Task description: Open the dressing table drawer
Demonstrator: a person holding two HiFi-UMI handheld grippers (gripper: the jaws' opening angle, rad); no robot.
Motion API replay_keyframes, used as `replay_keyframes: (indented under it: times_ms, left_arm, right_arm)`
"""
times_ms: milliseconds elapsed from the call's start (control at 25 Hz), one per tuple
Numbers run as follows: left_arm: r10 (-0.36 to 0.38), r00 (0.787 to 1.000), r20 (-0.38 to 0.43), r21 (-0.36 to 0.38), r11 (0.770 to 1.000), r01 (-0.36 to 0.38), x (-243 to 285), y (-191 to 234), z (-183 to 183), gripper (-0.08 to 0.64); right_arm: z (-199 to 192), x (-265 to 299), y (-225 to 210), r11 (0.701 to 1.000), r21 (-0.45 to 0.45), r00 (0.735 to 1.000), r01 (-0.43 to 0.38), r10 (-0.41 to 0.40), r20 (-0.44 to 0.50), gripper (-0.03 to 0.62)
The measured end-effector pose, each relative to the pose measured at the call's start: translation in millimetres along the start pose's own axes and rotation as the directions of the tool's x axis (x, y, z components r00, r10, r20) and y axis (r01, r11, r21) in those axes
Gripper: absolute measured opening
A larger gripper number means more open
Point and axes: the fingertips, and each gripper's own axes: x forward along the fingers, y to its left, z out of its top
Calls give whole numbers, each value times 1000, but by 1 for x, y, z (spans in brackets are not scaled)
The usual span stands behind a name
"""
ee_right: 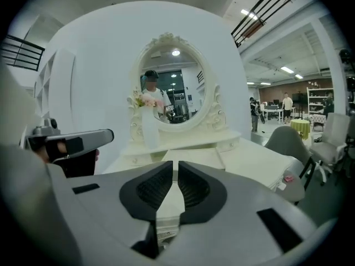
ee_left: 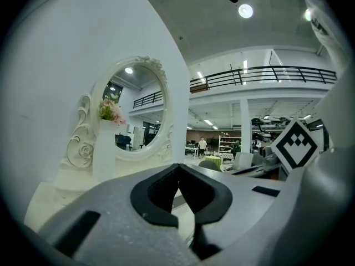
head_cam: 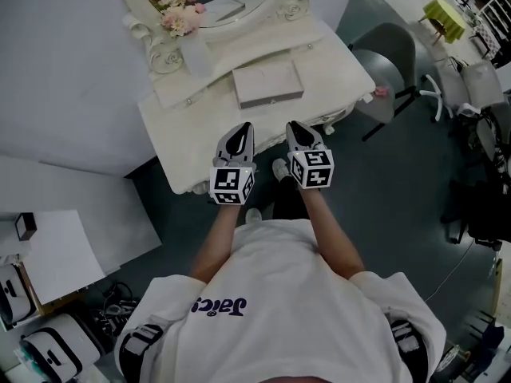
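The cream-white carved dressing desk (head_cam: 339, 66) is standing against a white wall, its drawer front lying under the near edge and not showing from above. The left claw (head_cam: 245, 128) and right claw (head_cam: 295, 126) are pointing side by side over that edge, each keeping its jaws practically together, gripping nothing.

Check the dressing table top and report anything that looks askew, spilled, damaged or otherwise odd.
Nothing stands out. The flat box lies flat near the middle of the dressing table, the vase of flowers stands upright beside the oval mirror, and no spill or breakage shows on the top.
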Motion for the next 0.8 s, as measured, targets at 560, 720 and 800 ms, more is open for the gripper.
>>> replay_keyframes:
  times_ms: [560,720,800]
  left_arm:
    - [44,994,-95,-70,996,-51,86,39,-48,15]
    - [51,992,-117,-72,996,-60,93,44,-55,15]
    - [54,990,-133,-78,995,-65,107,56,-65,15]
  right_arm:
    - [-59,114,-37,998,12,970,-59,60,-237,107]
    - [-75,129,-40,998,19,956,-66,69,-284,137]
    - [-85,151,-44,997,36,946,-71,79,-313,143]
